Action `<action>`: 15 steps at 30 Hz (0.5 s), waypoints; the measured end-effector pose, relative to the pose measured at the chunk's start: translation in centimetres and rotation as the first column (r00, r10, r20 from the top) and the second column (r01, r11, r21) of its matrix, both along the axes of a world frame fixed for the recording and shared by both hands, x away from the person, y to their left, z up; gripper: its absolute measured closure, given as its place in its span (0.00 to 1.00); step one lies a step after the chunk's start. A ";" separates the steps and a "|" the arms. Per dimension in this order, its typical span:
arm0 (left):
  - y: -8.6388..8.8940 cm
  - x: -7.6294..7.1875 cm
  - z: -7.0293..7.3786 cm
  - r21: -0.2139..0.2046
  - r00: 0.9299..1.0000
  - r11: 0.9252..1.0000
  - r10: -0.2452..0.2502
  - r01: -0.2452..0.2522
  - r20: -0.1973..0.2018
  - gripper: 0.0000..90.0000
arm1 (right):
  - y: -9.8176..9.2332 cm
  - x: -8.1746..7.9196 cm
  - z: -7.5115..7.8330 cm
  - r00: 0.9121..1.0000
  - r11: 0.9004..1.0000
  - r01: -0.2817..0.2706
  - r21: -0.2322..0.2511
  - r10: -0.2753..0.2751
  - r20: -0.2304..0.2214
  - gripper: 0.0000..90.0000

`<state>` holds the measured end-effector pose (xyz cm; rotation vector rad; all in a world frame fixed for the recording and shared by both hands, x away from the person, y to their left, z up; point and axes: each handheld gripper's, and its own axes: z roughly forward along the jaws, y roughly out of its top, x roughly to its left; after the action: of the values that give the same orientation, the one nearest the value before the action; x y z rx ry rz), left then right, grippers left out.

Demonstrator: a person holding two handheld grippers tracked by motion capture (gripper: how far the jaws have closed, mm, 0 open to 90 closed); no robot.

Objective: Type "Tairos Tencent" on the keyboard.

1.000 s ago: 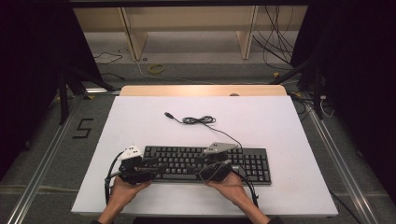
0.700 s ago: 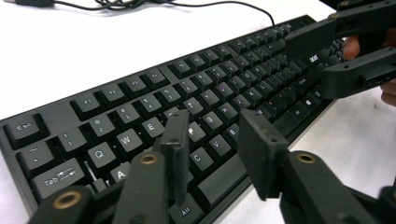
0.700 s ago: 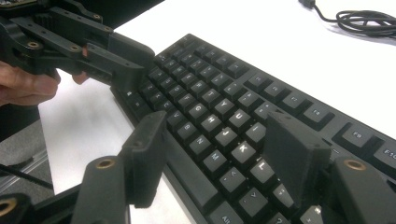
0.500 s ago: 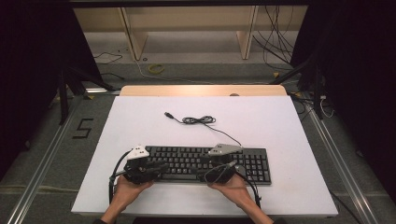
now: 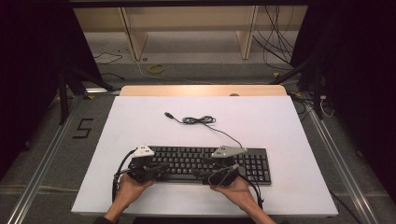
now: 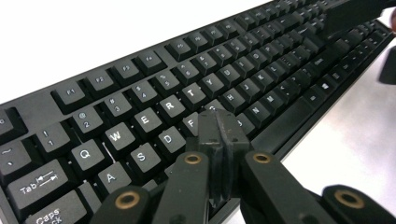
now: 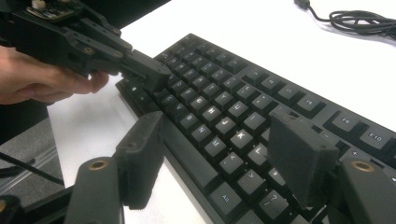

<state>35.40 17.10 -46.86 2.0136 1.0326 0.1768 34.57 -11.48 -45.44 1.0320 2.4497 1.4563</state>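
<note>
White table (image 5: 289, 140); left gripper (image 6: 218, 122) newly closed.

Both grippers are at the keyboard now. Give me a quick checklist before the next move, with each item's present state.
1. Left gripper jaws together with nothing between them, having just closed: ok.
2. Left gripper's tip over the letter keys near F and G: ok; whether it presses a key: cannot tell.
3. Right gripper jaws apart, having just opened further, nothing held: ok.
4. Right gripper hanging over the keyboard's near edge by the space bar: ok.
5. Keyboard flat on the white table: ok.
6. Loose cable behind the keyboard, away from both grippers: ok.
</note>
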 end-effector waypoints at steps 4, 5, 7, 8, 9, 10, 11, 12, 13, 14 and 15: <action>-0.1 0.1 -0.1 0.009 1.000 1.000 0.001 -0.001 -0.013 0.99 | -0.2 -0.2 0.0 1.000 1.000 0.002 0.004 -0.002 0.001 0.41; -0.1 0.1 -0.2 0.008 1.000 1.000 0.002 -0.002 -0.014 0.99 | -0.3 -0.2 0.0 1.000 1.000 0.002 0.004 -0.002 0.001 0.41; -0.1 0.2 -0.2 0.014 1.000 1.000 -0.002 0.002 -0.016 0.99 | -0.3 -0.3 0.0 1.000 1.000 0.003 0.005 -0.003 0.002 0.41; -0.2 0.2 -0.3 0.017 1.000 1.000 -0.002 0.002 -0.023 0.99 | -0.4 -0.3 0.0 1.000 1.000 0.002 0.004 -0.002 0.004 0.41; -0.2 0.2 -0.4 0.024 1.000 1.000 -0.001 0.002 -0.027 0.99 | -0.4 -0.3 0.0 1.000 1.000 0.000 0.004 -0.001 0.004 0.41; -0.2 0.3 -0.5 0.028 1.000 1.000 -0.003 0.004 -0.030 0.99 | -0.5 -0.3 0.0 1.000 1.000 0.002 0.005 -0.002 0.002 0.41; -0.3 0.3 -0.6 0.029 0.999 1.000 -0.002 0.003 -0.036 0.99 | -0.5 -0.4 0.0 1.000 1.000 0.002 0.005 -0.002 0.002 0.41; -0.3 0.3 -0.6 0.034 0.999 0.999 -0.003 0.004 -0.039 0.99 | -0.5 -0.4 0.0 1.000 1.000 0.001 0.004 -0.001 0.002 0.41; -0.4 0.4 -0.7 0.043 0.999 0.999 -0.006 0.007 -0.040 0.99 | -0.5 -0.4 0.0 1.000 1.000 0.001 0.003 -0.001 0.000 0.41; -0.4 0.4 -0.8 0.048 0.999 0.999 -0.008 0.010 -0.043 0.99 | -0.5 -0.4 0.0 1.000 1.000 0.002 0.003 -0.002 0.000 0.41; -0.5 0.4 -0.9 0.046 0.999 0.999 -0.007 0.009 -0.044 0.99 | -0.5 -0.4 0.0 1.000 1.000 0.002 0.004 -0.002 0.000 0.41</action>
<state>35.79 16.63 -47.76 2.0713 1.0566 0.1537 34.16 -12.02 -45.47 1.0350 2.4465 1.4608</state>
